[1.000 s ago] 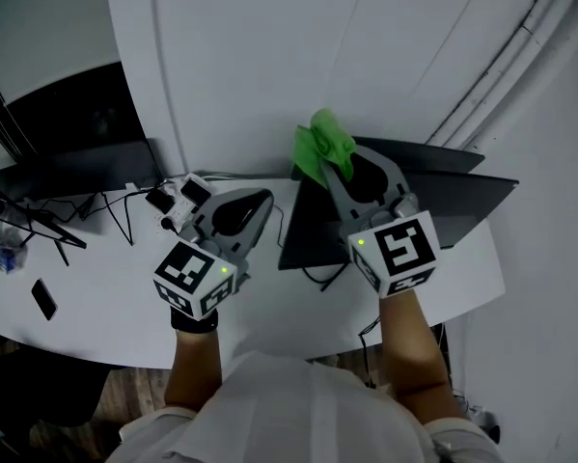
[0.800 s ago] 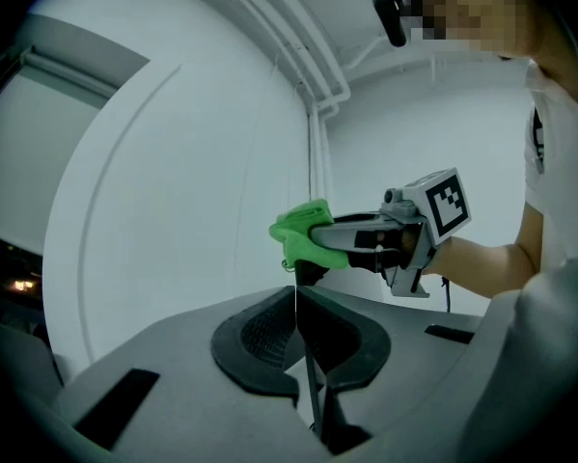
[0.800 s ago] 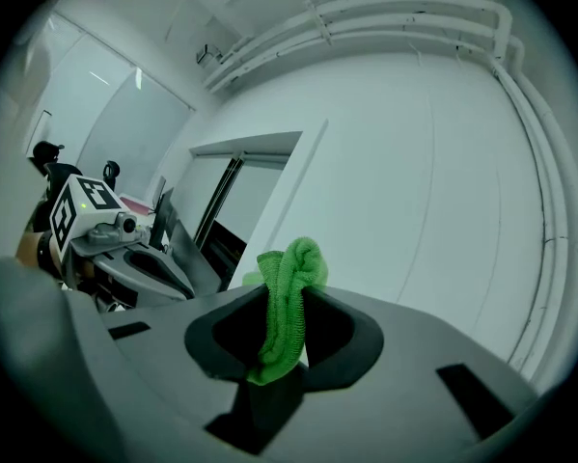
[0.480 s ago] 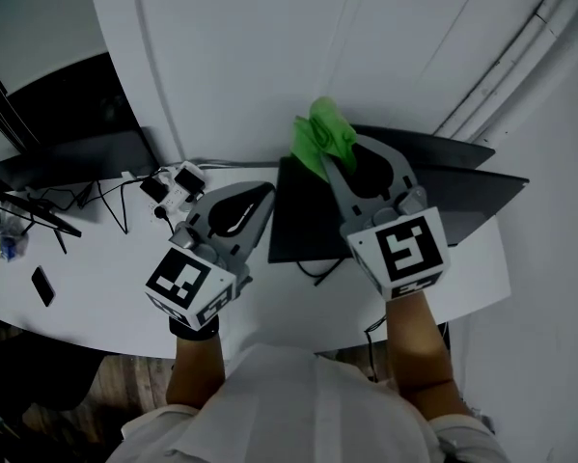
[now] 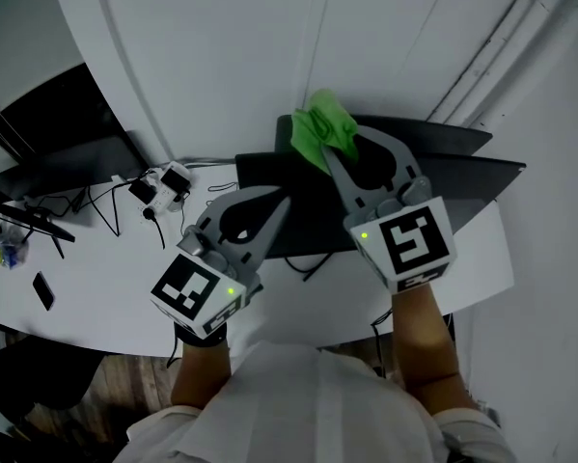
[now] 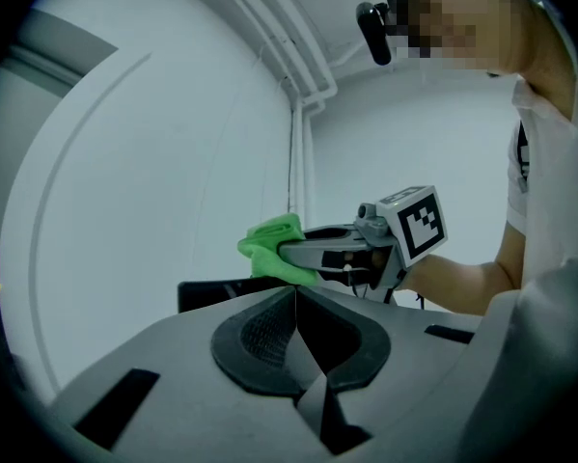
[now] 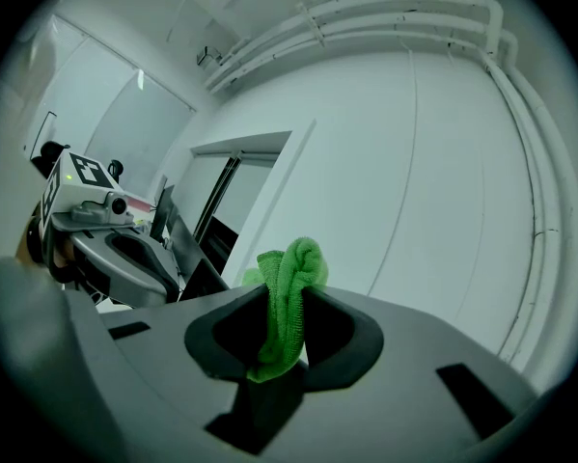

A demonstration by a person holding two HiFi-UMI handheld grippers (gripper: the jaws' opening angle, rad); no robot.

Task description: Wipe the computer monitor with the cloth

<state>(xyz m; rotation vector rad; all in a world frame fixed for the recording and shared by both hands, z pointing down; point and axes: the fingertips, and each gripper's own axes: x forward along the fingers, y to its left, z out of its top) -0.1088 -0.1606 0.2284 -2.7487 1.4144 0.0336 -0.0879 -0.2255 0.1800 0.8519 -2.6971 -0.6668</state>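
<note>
A bunched green cloth [image 5: 322,133] is clamped in my right gripper [image 5: 339,158], which hovers over the top edge of the dark computer monitor [image 5: 462,177] seen from above. The right gripper view shows the cloth [image 7: 287,297] pinched between the two jaws and sticking out past them. My left gripper [image 5: 281,201] sits to the left, jaws pressed together with nothing between them, just over the monitor's left part. In the left gripper view the right gripper [image 6: 298,254] with the cloth [image 6: 274,249] appears ahead, above the monitor's edge [image 6: 206,292].
The white desk [image 5: 96,278] carries a power strip with plugs [image 5: 158,189], black cables [image 5: 105,205], a phone [image 5: 43,292] and another dark screen [image 5: 67,162] at the left. A white wall with pipes [image 5: 491,56] rises behind the monitor.
The view has shifted, so the monitor now reaches further left under both grippers. My left gripper has moved right, closer to the monitor. The cloth stays clamped in the right gripper.
</note>
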